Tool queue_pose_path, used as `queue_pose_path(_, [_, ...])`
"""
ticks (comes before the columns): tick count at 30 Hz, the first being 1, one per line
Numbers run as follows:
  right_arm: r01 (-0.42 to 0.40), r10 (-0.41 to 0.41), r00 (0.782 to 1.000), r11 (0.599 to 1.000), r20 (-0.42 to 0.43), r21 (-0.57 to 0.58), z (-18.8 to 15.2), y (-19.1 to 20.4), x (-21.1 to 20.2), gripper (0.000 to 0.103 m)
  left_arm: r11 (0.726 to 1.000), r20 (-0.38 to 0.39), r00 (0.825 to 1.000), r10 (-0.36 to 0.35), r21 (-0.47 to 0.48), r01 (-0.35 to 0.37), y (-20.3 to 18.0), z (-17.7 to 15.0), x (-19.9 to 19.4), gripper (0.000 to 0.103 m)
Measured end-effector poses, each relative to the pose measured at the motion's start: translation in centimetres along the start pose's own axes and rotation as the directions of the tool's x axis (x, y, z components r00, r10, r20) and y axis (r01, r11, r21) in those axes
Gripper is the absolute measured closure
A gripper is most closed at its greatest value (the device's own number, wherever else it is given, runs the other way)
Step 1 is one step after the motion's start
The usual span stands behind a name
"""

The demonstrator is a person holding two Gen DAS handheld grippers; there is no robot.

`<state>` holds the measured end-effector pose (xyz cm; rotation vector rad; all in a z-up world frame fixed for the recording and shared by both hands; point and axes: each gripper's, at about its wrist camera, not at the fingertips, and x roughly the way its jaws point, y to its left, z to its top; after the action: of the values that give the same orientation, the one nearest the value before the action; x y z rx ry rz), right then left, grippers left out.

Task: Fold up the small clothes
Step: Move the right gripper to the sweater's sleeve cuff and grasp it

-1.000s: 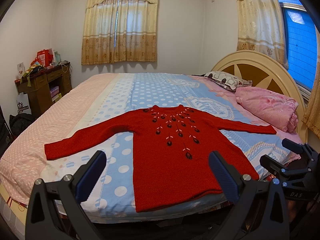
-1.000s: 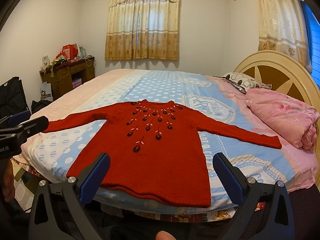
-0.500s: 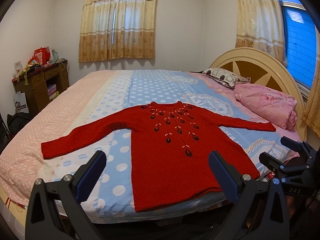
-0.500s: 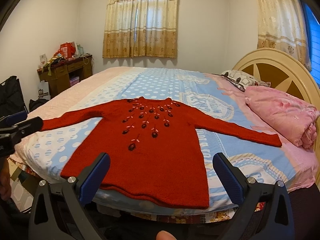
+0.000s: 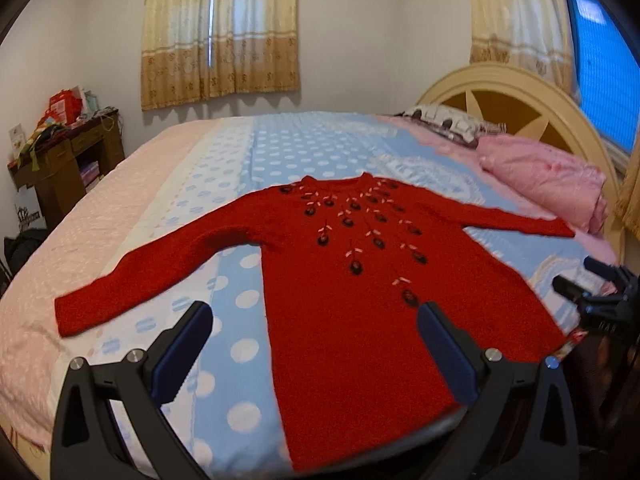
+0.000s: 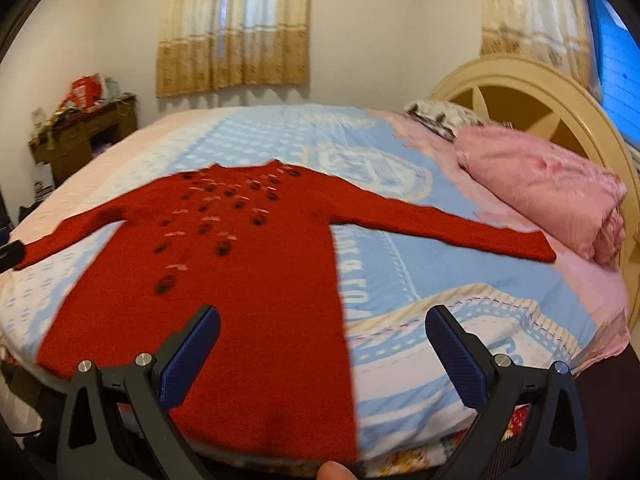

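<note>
Both the left gripper [image 5: 314,328] and right gripper [image 6: 322,330] gape empty above the red sweater [image 5: 360,280], whose left cuff only the left view shows fully.

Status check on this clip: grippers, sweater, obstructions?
Left gripper and right gripper open, empty. Red knitted sweater flat on bed, sleeves spread, unfolded. Nothing on it.

Home bedroom: bed [image 5: 120,216], headboard [image 5: 520,96], curtained window [image 5: 220,32], perhaps a cluttered desk [image 5: 68,164].
</note>
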<state>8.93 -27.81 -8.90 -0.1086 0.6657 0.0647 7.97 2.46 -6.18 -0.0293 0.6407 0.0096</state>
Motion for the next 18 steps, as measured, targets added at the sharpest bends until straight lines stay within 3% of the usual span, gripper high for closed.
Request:
queue_pose_path(7, [0.074, -0.068, 0.996, 0.992, -0.061, 0.101, 1.2, -5.5, 4.5, 0.001, 0.999, -0.007, 0.999, 0.037, 0.026, -0.036, 1.5, 2.3, 3.8, 0.000])
queue_pose_path(18, [0.223, -0.205, 0.971, 0.961, -0.124, 0.161, 3.6, -12.7, 9.9, 0.001, 0.999, -0.073, 0.996, 0.042, 0.014, -0.041, 2.5, 4.9, 11.1, 0.000])
